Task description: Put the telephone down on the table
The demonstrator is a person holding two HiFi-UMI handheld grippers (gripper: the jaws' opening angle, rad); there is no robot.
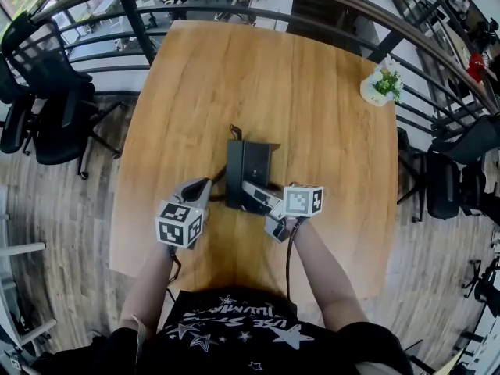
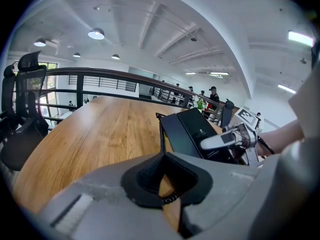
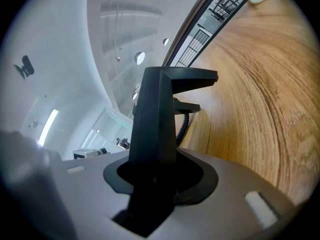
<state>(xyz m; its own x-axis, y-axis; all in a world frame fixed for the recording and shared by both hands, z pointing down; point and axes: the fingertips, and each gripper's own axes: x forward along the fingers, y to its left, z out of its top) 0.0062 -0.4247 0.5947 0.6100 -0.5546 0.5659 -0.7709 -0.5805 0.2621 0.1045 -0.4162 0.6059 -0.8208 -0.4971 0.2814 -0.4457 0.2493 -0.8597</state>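
The black telephone (image 1: 248, 166) is at the middle of the wooden table (image 1: 328, 131), handset on its left side. My right gripper (image 1: 256, 195) reaches in from the near right and is shut on the phone's near edge; in the right gripper view the dark body (image 3: 155, 114) runs straight between the pads of the right gripper (image 3: 157, 181). My left gripper (image 1: 205, 186) sits at the phone's near left. In its own view the left gripper (image 2: 162, 176) is shut on the coiled cord (image 2: 161, 134), which runs up to the telephone (image 2: 192, 134). Whether the phone rests on the wood I cannot tell.
A small potted plant (image 1: 380, 84) stands at the table's far right corner. Black office chairs stand to the left (image 1: 47, 108) and right (image 1: 445, 182). A dark railing (image 1: 234, 10) runs behind the far edge. People stand far off (image 2: 212, 96).
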